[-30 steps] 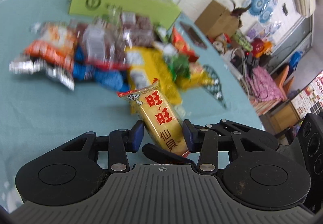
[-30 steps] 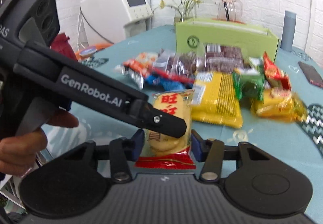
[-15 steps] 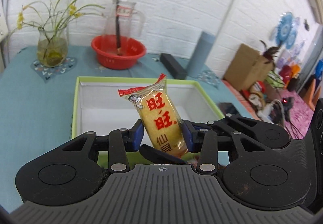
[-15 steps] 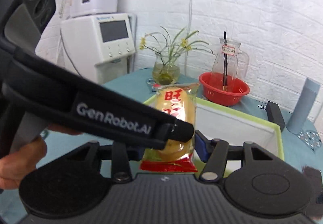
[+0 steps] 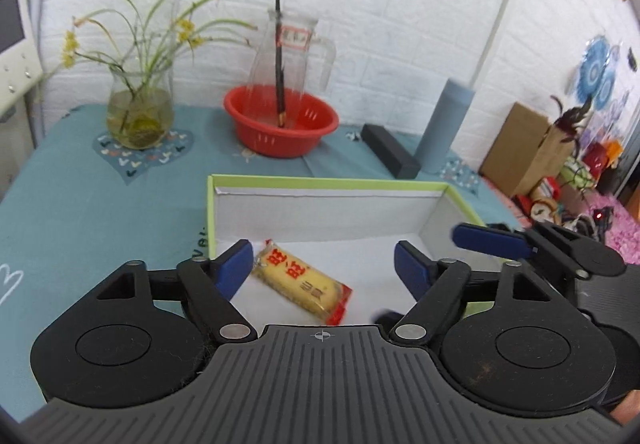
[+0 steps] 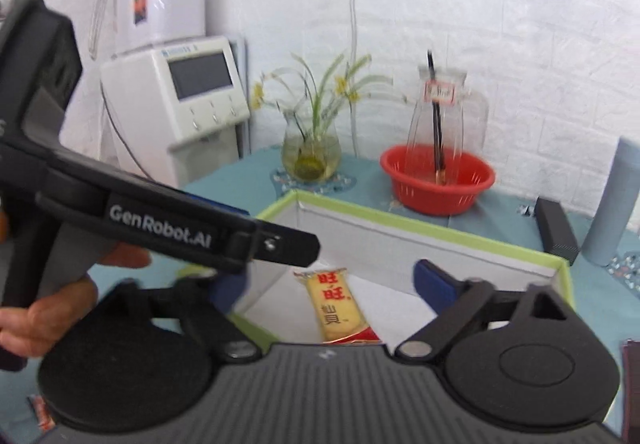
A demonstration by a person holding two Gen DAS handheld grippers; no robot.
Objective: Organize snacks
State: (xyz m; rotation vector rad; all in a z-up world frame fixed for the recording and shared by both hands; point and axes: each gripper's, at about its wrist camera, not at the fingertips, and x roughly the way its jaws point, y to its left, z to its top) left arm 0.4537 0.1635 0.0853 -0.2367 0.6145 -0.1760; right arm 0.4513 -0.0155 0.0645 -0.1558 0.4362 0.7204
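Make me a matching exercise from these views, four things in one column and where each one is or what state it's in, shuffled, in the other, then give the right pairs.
Things:
1. snack packet
2. glass jug
3. left gripper
4. flower vase

Places or states:
A. standing in the red basket
B. on a heart-shaped mat
C. lying flat inside the green-edged box
D. open, nothing between its jaws, which have just been opening

Pairs: 1-C, 2-A, 3-D, 4-B

Black ribbed gripper bodies with silver pivot screws, blue-padded fingers [image 5: 236,264], white "GenRobot.AI" lettering.
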